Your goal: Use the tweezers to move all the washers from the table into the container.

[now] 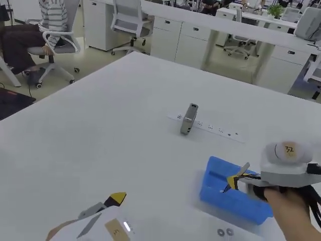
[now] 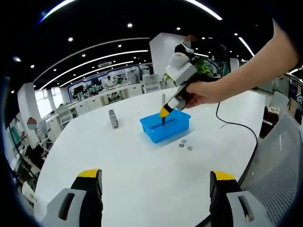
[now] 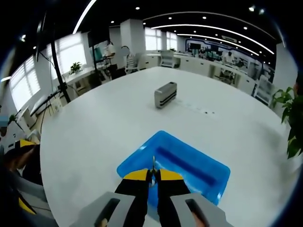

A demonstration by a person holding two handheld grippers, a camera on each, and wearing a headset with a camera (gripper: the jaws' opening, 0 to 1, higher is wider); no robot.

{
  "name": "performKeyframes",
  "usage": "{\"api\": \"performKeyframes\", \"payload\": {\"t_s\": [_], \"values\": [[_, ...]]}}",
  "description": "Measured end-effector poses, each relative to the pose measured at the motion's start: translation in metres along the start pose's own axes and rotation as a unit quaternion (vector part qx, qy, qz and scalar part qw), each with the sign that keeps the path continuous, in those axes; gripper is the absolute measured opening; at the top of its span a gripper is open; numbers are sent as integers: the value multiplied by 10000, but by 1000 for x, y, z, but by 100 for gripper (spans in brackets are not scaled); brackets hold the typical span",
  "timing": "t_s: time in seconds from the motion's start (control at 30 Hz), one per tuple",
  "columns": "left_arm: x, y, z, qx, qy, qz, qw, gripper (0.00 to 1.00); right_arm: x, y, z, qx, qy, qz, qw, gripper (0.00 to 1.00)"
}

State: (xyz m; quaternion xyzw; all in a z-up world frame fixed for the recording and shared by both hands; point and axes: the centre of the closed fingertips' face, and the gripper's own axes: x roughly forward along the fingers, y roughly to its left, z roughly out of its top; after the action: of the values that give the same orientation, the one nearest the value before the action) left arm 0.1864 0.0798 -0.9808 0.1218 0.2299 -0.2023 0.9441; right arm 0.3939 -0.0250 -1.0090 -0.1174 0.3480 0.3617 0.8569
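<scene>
Item: two small flat metal ring washers (image 1: 229, 231) | lying on the table beside the blue rectangular plastic container (image 1: 220, 198), on its near side | thin metal tweezers (image 3: 153, 163) pinched in the right gripper (image 3: 152, 177), tips held over the container; load at the tips cannot be told | washers judged back from the tips, towards the person; right gripper nearer | left gripper (image 2: 156, 176) spread, empty, well apart from the container

washers (image 1: 225, 232) beside container (image 1: 226, 202), tweezers (image 1: 244, 170) over container

open-plan office | white desks (image 1: 261, 35) | swivel chairs (image 1: 128, 22) | ceiling strip lights (image 2: 102, 52)
</scene>
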Motion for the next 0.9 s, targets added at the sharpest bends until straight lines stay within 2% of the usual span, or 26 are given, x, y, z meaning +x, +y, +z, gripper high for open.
{"api": "performKeyframes", "payload": {"t_s": [0.33,0.53,0.7,0.73,0.77,0.9], "values": [[0,0,-1,-118,33,-34,9999,94,16,-4,-5,-149,92,-132,9998,2],[1,1,-2,-133,41,-15,9999,95,23,-1,-6,-101,100,-51,9999,2],[0,3,-1,-146,29,22,9999,96,26,2,-11,-186,124,-85,9997,2],[0,3,-1,-150,31,20,9999,96,25,2,-7,-203,-15,-101,9997,2],[1,3,-2,-152,37,20,9999,96,24,2,-10,-188,68,-93,9998,2],[1,2,-2,-142,57,0,9999,96,24,3,-9,-177,18,-94,9998,3]]}}
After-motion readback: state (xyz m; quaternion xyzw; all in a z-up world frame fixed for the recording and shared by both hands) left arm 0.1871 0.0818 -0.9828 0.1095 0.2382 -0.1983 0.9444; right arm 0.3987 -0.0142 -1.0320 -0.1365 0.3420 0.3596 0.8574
